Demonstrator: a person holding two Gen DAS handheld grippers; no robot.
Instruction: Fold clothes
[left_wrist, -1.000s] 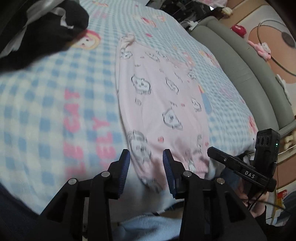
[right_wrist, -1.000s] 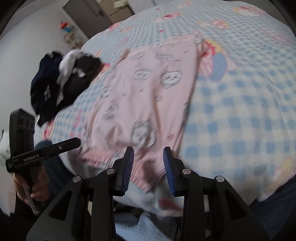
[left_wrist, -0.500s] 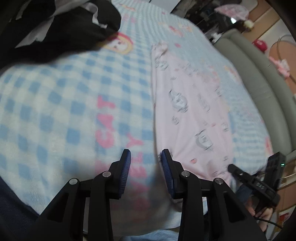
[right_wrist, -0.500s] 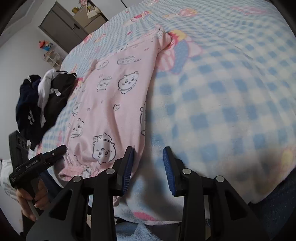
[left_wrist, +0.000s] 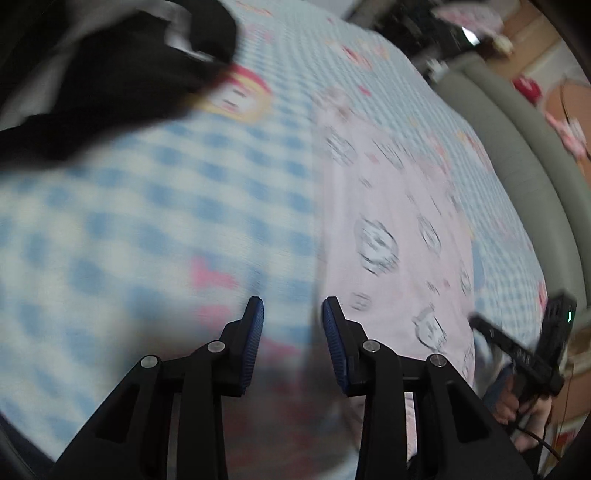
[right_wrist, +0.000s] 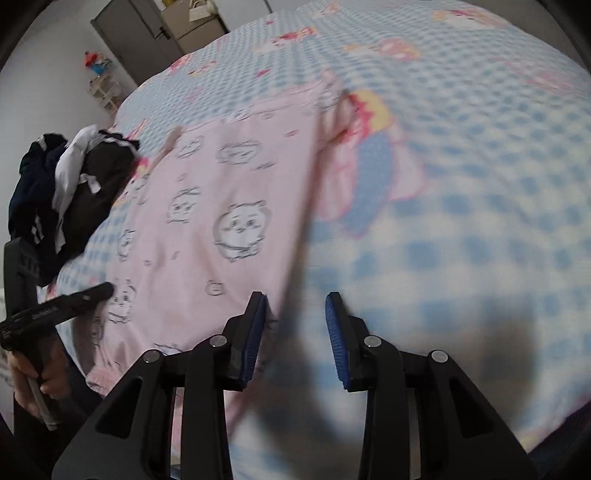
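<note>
Hovering over the two long edges of the pink garment (left_wrist: 388, 229), spread flat on the checked blanket (left_wrist: 147, 221) and reaching to the bed's near side. Held the left gripper (left_wrist: 291, 306) partly spread above the garment's left edge, with nothing pinched; held the right gripper (right_wrist: 295, 301) the same way above the right edge, also empty. Judged as the approach before a first fold, with no edge taken yet. Would next need to go lower, slip one pad under the cloth on each side, and close together. Could not tell, because of strong blur, whether any pad already touched the fabric. Lost the near hem behind the gripper bodies; saw the dark clothes pile (left_wrist: 110, 74) only in part, cut by the frame.
</note>
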